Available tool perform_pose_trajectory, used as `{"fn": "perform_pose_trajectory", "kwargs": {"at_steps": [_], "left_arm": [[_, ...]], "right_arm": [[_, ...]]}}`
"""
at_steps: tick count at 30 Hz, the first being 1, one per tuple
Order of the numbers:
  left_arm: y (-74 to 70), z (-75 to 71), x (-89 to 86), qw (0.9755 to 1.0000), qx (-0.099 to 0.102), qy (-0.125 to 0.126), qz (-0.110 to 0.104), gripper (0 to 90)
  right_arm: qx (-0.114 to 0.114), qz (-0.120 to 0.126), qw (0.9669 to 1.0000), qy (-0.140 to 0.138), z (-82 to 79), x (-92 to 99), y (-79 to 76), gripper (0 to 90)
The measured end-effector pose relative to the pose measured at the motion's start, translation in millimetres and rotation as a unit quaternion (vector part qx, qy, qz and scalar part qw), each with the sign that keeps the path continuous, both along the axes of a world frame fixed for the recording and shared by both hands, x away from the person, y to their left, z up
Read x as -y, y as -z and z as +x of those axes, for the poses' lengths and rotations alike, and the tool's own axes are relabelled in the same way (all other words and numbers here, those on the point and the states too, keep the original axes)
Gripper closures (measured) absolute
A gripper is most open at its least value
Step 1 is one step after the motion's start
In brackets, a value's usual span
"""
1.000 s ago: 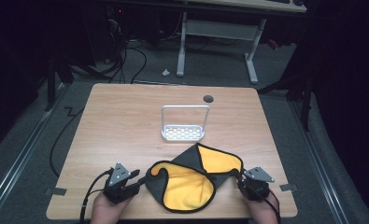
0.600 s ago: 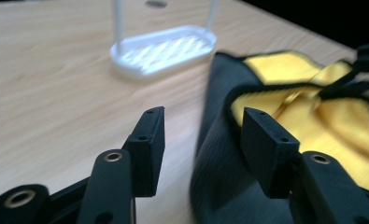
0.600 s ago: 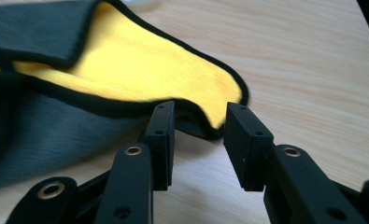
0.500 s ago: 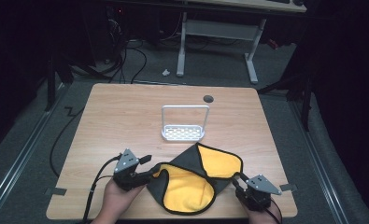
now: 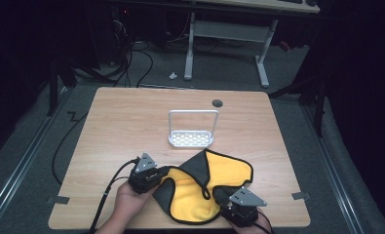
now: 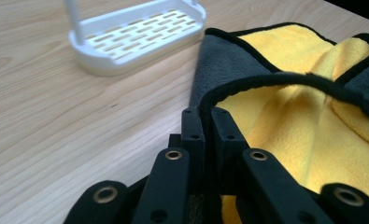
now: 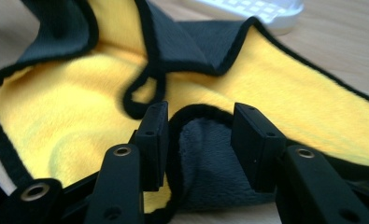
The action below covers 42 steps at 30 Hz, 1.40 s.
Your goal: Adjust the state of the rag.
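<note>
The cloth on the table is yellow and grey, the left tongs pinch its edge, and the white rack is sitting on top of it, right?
Not quite. The white rack stands on the bare table, beyond the cloth and not on top of it, as the high view shows. The rest holds: the cloth is yellow and grey, and the left tongs pinch its edge.

1. Your left gripper [image 5: 157, 176] has moved in from the desk's [image 5: 131, 122] near-left area to the cloth's [image 5: 200, 195] left edge, and its jaws have just closed onto the black hem.
2. Your right gripper [image 5: 229, 202] has shifted left along the near edge onto the cloth's near-right fold; its jaws have just been opening, grey fabric between them.
3. The cloth's right side is now folded inward.
</note>
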State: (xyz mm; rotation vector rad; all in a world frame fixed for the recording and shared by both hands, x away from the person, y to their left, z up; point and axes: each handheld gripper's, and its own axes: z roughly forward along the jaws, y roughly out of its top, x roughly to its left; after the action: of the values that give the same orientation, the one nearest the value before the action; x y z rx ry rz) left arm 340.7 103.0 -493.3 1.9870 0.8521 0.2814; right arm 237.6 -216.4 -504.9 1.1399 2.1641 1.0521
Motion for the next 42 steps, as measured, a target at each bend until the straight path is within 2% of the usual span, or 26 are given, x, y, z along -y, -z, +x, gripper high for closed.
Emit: {"fn": "perform_pose_trajectory", "kwargs": {"at_steps": [2,5,7,11,13,16,18,21,24,27,31,35,39,42], "left_arm": [[0.1,-4.7,-15.0,0.9999,0.006,-0.013,0.003,85.1],[4.9,-8.3,-36.5,0.9996,-0.001,-0.027,0.012,85.0],[11.5,-10.5,-51.5,0.9990,-0.012,-0.040,0.018,85.0],[29.8,-16.6,-73.1,0.9974,-0.039,-0.050,0.034,84.1],[37.0,-20.0,-79.6,0.9969,-0.044,-0.052,0.039,82.9],[37.8,-21.0,-81.0,0.9966,-0.045,-0.062,0.029,82.2],[38.1,-20.2,-78.4,0.9967,-0.041,-0.064,0.028,81.7],[40.9,-17.1,-72.8,0.9970,-0.043,-0.059,0.027,80.8],[40.6,-18.2,-65.0,0.9975,-0.039,-0.046,0.035,79.1],[40.3,-22.5,-60.8,0.9977,-0.035,-0.035,0.045,77.6],[38.4,-25.3,-60.5,0.9976,-0.033,-0.035,0.049,73.5],[34.5,-26.5,-62.8,0.9973,-0.026,-0.049,0.048,66.4],[27.9,-29.9,-63.4,0.9972,-0.006,-0.062,0.041,62.1],[21.7,-33.8,-61.6,0.9967,0.011,-0.072,0.036,60.8]], "right_arm": [[-0.007,-0.015,0.9998,-0.007,1.1,-4.1,3.3,60.1],[-0.014,-0.021,0.9996,-0.016,1.2,-6.0,6.0,64.5],[-0.018,-0.032,0.9992,-0.017,1.9,-6.6,8.8,67.3],[-0.022,-0.060,0.9979,-0.011,4.4,-6.4,14.6,80.9],[-0.020,-0.066,0.9976,-0.001,6.2,-3.4,14.9,82.1],[-0.015,-0.069,0.9973,0.017,9.4,6.4,14.4,82.2],[-0.010,-0.073,0.9964,0.041,10.0,16.9,13.1,82.1],[-0.009,-0.073,0.9940,0.080,10.2,35.8,12.0,82.0],[-0.017,-0.069,0.9913,0.111,8.1,55.0,12.1,81.3],[-0.037,-0.050,0.9891,0.133,3.2,72.3,14.2,79.0],[-0.038,-0.040,0.9881,0.143,0.6,81.1,14.1,72.4],[-0.023,-0.037,0.9872,0.153,1.1,80.8,9.6,64.7],[-0.004,-0.034,0.9870,0.157,-0.8,83.5,4.3,61.8],[0.002,-0.031,0.9864,0.161,-2.0,84.9,1.6,61.4]]}}
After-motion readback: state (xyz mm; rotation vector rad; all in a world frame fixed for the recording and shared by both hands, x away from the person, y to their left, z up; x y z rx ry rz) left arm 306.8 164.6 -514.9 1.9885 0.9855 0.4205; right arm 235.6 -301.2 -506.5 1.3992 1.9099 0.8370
